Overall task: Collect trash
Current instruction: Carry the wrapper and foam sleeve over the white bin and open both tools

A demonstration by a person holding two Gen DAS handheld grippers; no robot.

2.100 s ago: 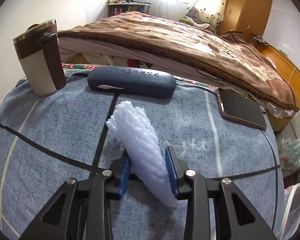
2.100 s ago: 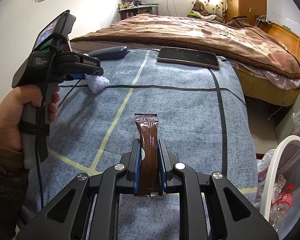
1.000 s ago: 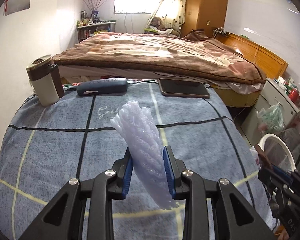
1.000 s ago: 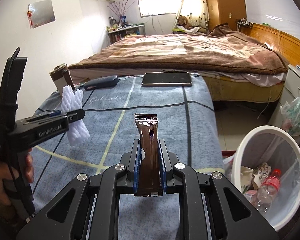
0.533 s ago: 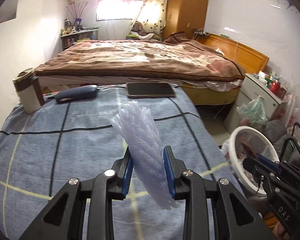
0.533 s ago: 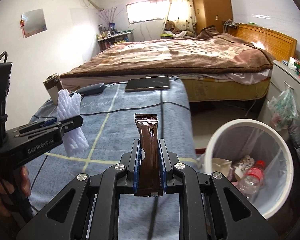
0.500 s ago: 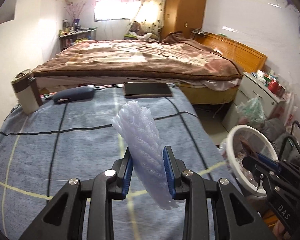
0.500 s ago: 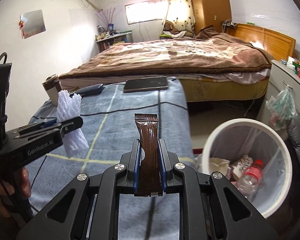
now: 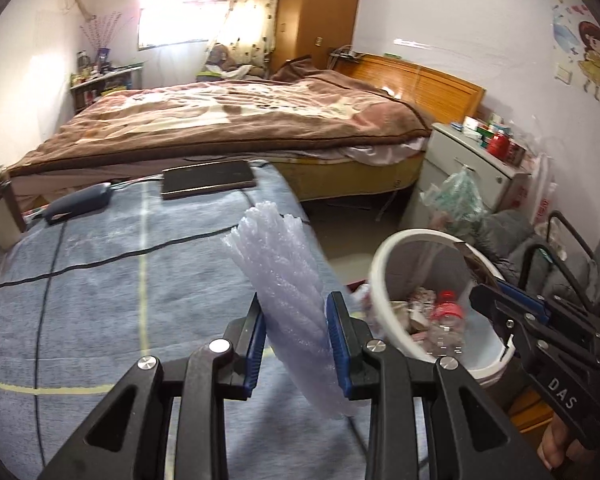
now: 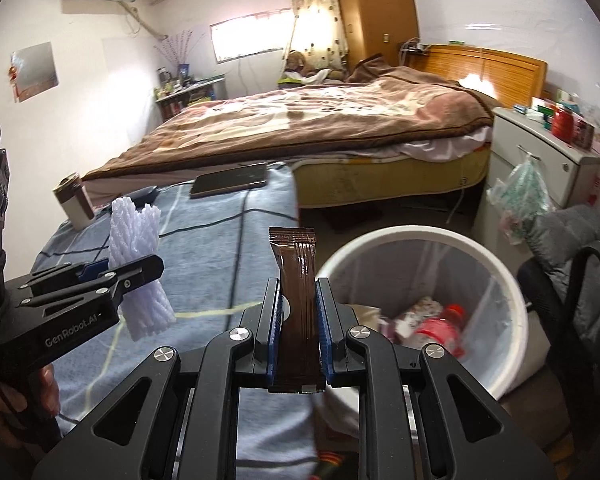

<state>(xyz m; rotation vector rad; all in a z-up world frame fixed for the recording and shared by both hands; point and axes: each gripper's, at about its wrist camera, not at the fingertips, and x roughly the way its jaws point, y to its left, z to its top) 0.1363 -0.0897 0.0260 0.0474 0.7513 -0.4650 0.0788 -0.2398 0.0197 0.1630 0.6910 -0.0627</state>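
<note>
Beside the blue-clothed table (image 10: 220, 248), the white bin (image 10: 504, 276) waits. Your left gripper (image 9: 296, 340) clamps the foam netting (image 9: 284, 280), your right gripper (image 10: 298, 316) the brown wrapper (image 10: 298, 280); both need carrying over the rim before release.

Foam fruit net (image 9: 288, 280): translucent white, ribbed mesh pattern. Snack wrapper (image 10: 297, 276): glossy dark brown, crimped ends. Both grippers: black bodies, blue pads on the jaws, silver screws; left gripper (image 9: 296, 336), right gripper (image 10: 298, 336). Trash bin (image 10: 512, 292): white rim, clear liner; bottle (image 10: 440, 326) inside has red cap and label. Table cloth (image 9: 100, 280): mottled blue-grey with black and pale yellow grid lines. Phone (image 9: 208, 178): dark screen, rose-gold edge. Glasses case (image 9: 80, 202): navy. Bed blanket (image 9: 240, 116): brown and tan. Headboard (image 10: 488, 66): orange wood.
</note>
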